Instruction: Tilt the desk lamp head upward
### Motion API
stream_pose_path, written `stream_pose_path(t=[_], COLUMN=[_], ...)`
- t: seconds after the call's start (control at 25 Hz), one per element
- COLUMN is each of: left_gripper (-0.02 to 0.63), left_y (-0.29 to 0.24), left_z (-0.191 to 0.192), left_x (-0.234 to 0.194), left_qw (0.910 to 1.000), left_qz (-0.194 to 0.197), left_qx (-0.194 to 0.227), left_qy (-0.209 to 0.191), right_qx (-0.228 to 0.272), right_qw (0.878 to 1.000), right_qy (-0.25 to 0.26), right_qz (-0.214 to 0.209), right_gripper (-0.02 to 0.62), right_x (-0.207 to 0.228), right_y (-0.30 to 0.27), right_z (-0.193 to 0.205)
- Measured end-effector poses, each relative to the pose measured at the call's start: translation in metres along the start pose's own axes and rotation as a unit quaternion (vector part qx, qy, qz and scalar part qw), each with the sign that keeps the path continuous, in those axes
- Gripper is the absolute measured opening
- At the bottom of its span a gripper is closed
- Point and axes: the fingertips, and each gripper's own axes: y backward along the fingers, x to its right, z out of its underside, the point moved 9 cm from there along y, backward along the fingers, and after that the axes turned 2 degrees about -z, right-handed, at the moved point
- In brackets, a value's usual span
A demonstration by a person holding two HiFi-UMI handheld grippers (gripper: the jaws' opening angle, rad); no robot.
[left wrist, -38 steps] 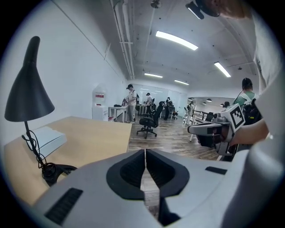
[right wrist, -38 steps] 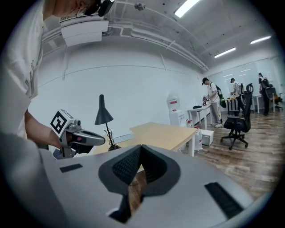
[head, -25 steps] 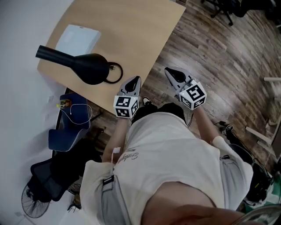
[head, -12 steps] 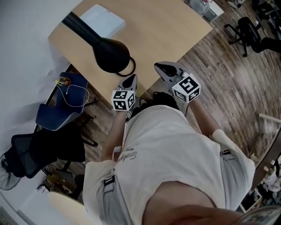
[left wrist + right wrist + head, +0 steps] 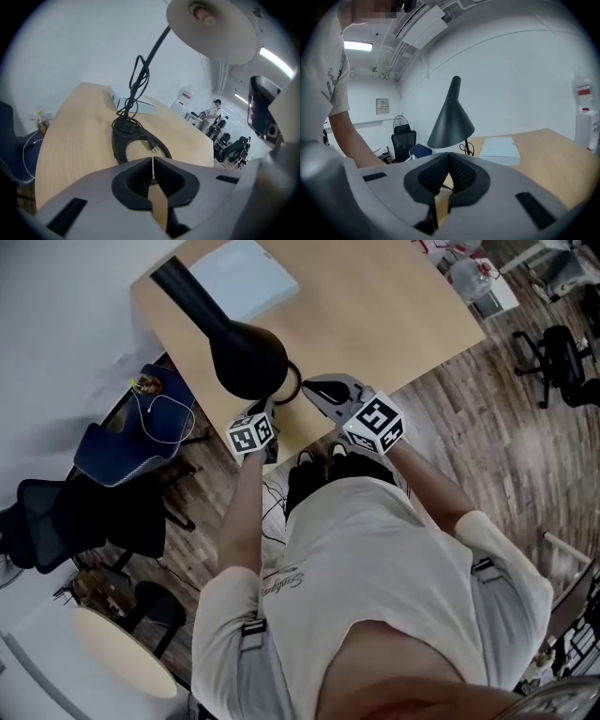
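Observation:
A black desk lamp stands on the wooden desk. Its cone-shaped head hangs over a ring-shaped base, and a cable runs down the thin stem. From below, the left gripper view shows the shade's pale inside and the base. My left gripper is shut and empty at the desk's near edge, just under the head. My right gripper is shut and empty beside the base. In the right gripper view the lamp head sits straight ahead of the right gripper.
A flat white box lies on the desk behind the lamp. A blue chair and a black office chair stand left of the desk, and another black chair at the right. Wood floor surrounds the desk.
Both grippers have moved forward from in front of the desk to over its near edge, close to the lamp base and head. Both stay shut.

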Motion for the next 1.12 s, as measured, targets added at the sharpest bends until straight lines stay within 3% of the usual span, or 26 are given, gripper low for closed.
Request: stream_pose_path(t=[0.16,0.4,0.6,0.88,1.12], left_gripper=[0.02,0.018,0.017,0.015,0.015], left_y=[-0.015,-0.025,-0.026,-0.027,-0.026], left_z=[0.005,0.019,0.017,0.017,0.016], left_x=[-0.013,-0.017,-0.015,-0.017,-0.014], left_qw=[0.9996,0.9991,0.9961,0.9957,0.9916], left_qz=[-0.023,-0.037,-0.035,-0.034,-0.045], left_qx=[0.005,0.009,0.009,0.006,-0.014], left_qy=[0.013,-0.019,-0.081,-0.086,-0.12], right_qx=[-0.007,-0.019,-0.019,-0.021,0.015], right_qw=[0.999,0.999,0.998,0.997,0.998], right_qy=[0.006,-0.003,-0.035,-0.057,-0.057], right_qz=[-0.034,-0.049,-0.048,-0.042,-0.028], right_gripper=[-0.005,-0.005,-0.005,-0.005,-0.005], right_x=[0.009,0.016,0.014,0.0,-0.011], right_y=[-0.012,-0.015,-0.027,-0.044,-0.049], right_z=[0.003,0.005,0.003,0.007,0.009])
